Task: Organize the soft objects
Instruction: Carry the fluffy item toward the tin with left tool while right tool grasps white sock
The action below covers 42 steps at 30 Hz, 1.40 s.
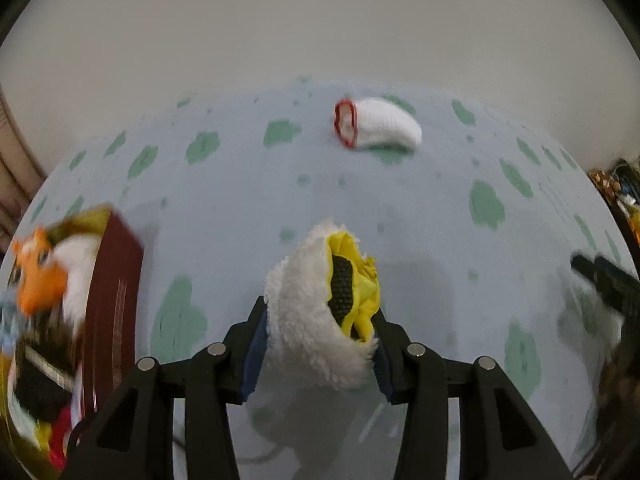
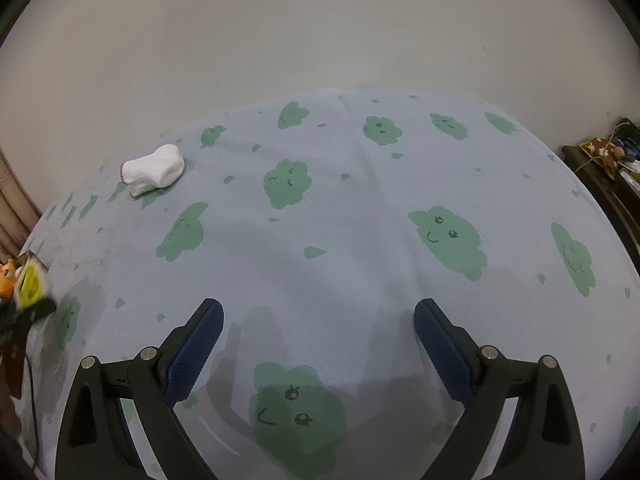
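My left gripper (image 1: 320, 309) is shut on a fluffy white soft piece with a yellow and black inside (image 1: 304, 300), held above the blue sheet (image 1: 248, 200). A rolled white sock with a red rim (image 1: 376, 124) lies farther back on the sheet, apart from the gripper. It also shows at the left in the right wrist view, as the white sock (image 2: 154, 170). My right gripper (image 2: 318, 316) stands open over the sheet with nothing between its fingers. At the left, a dark red box (image 1: 114, 292) holds several soft toys, an orange one (image 1: 40, 280) among them, all blurred.
The blue sheet with green cloud prints (image 2: 360, 240) covers the whole surface and ends at a plain wall (image 2: 320, 32). A dark side table with clutter (image 2: 608, 160) stands at the right edge. The box's corner and the toys (image 2: 24, 276) show at the far left.
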Each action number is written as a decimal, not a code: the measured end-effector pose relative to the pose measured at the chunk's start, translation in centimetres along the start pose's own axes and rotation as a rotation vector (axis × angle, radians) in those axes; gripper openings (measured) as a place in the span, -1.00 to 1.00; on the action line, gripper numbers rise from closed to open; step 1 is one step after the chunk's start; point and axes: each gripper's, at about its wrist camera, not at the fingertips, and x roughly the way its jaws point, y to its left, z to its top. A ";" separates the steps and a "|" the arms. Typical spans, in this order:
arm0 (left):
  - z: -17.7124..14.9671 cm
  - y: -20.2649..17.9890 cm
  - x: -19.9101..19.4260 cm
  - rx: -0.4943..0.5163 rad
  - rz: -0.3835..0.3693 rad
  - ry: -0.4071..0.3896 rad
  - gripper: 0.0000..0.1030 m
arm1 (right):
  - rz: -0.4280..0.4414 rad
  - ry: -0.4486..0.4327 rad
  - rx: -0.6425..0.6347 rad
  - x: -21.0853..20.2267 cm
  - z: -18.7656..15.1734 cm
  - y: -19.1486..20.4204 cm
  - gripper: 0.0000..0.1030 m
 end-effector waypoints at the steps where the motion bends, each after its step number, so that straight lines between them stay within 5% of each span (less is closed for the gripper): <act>1: -0.8 0.2 -0.3 0.000 0.018 0.003 -0.10 | -0.005 0.004 -0.001 0.1 0.0 0.0 0.85; 6: -3.3 0.0 -0.4 0.020 0.065 -0.002 -0.07 | -0.031 0.039 -0.011 0.7 0.1 0.2 0.85; 19: -4.7 1.1 -0.4 -0.038 0.009 -0.057 0.06 | -0.092 0.107 -0.091 1.6 0.3 1.8 0.98; 26: -4.8 1.4 -0.5 -0.048 -0.008 -0.064 0.07 | 0.087 0.017 -0.315 1.7 6.5 10.1 0.98; 32: -4.8 1.5 -0.5 -0.053 -0.030 -0.066 0.13 | 0.103 0.040 -0.399 6.7 11.2 17.4 0.98; 42: -4.9 1.9 -0.6 -0.075 -0.067 -0.073 0.18 | 0.114 0.135 -0.298 15.0 13.6 20.7 0.97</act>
